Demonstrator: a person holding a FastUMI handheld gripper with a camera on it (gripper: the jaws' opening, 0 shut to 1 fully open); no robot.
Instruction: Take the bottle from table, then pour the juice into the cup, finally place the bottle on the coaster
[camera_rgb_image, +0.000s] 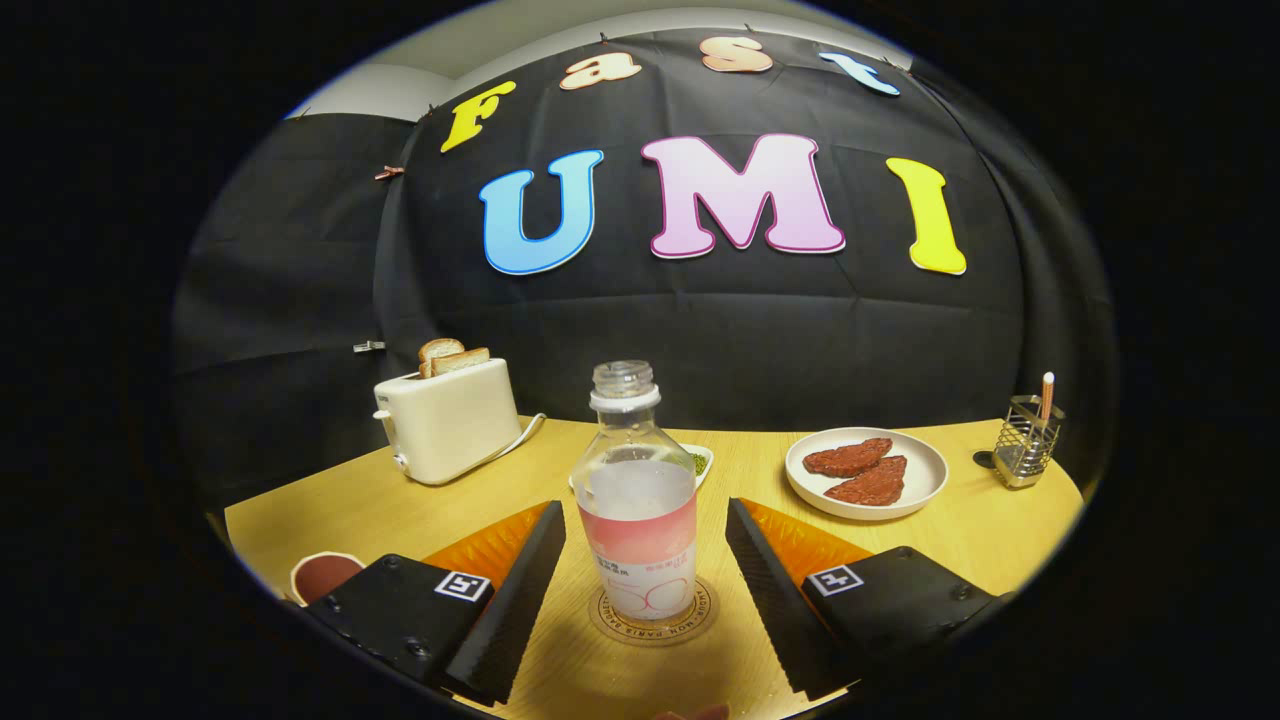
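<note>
Gripper view: the gripper (645, 565) has its fingers spread wide, flanking but not touching the uncapped bottle (640, 500), which stands upright on the coaster (652, 618). The placing looks done; a straight backward retreat should avoid tipping it. Beyond sit a toaster (448, 420) and a plate (866, 473).

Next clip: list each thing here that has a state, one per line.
bottle: upright on the coaster, uncapped, partly filled
coaster: on the table, under the bottle
gripper: jaws open, one on each side of the bottle, not touching it
toaster: two bread slices sticking up
plate: holds two reddish pieces
wire holder: one stick standing in it
</note>
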